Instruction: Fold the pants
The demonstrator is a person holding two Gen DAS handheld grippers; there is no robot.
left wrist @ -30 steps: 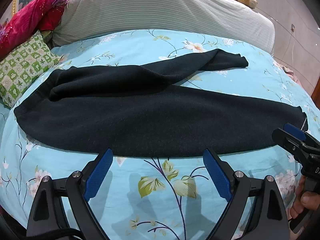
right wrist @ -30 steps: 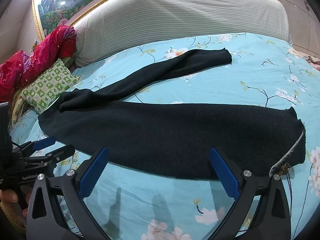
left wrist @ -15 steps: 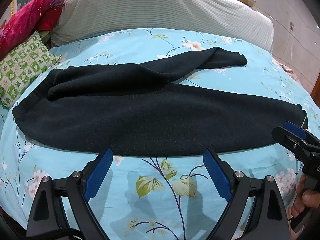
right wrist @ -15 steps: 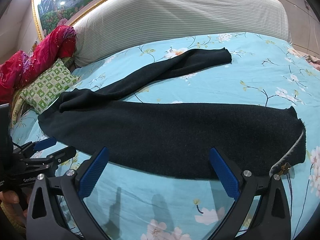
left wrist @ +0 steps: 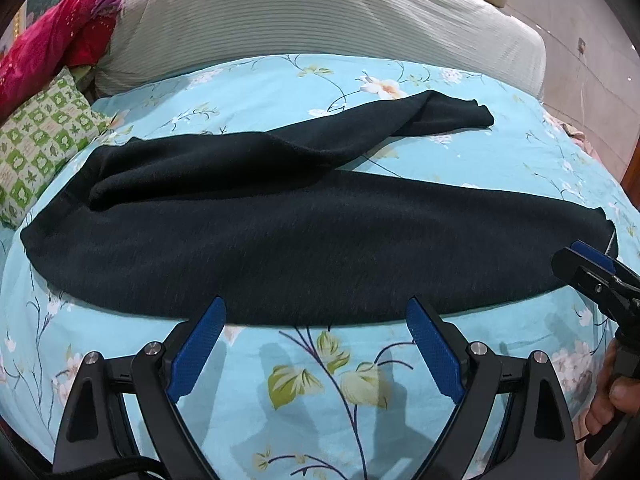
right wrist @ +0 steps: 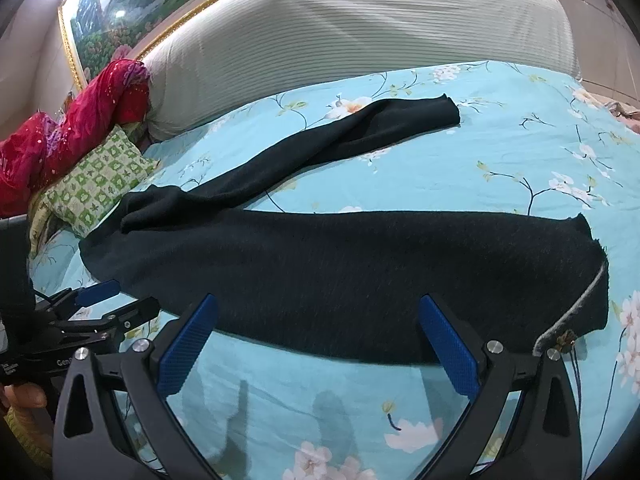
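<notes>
Black knit pants (left wrist: pixel 320 248) lie spread on a turquoise floral bedsheet (left wrist: pixel 320 380), unfolded, with both tools short of the cloth. The left gripper (left wrist: pixel 316 344) hovers with its blue-padded jaws spread wide and empty just at the near edge of the front leg; the right gripper (right wrist: pixel 320 340) is likewise spread and empty at that same edge, nearer the cuff. The garment's long axis runs left to right across the bed: the waist sits at the left, beside a green-and-white checked cushion (left wrist: pixel 40 140), and the cuffs point right. The front leg lies flat and straight, while the far leg (right wrist: pixel 320 140) angles away toward a striped grey-white bolster (right wrist: pixel 360 32), so the legs form a narrow V. A good first fold probably means pinching one leg at waist and cuff together, through the full thickness, and carrying it evenly onto the other so the seams line up without dragging or bunching.
</notes>
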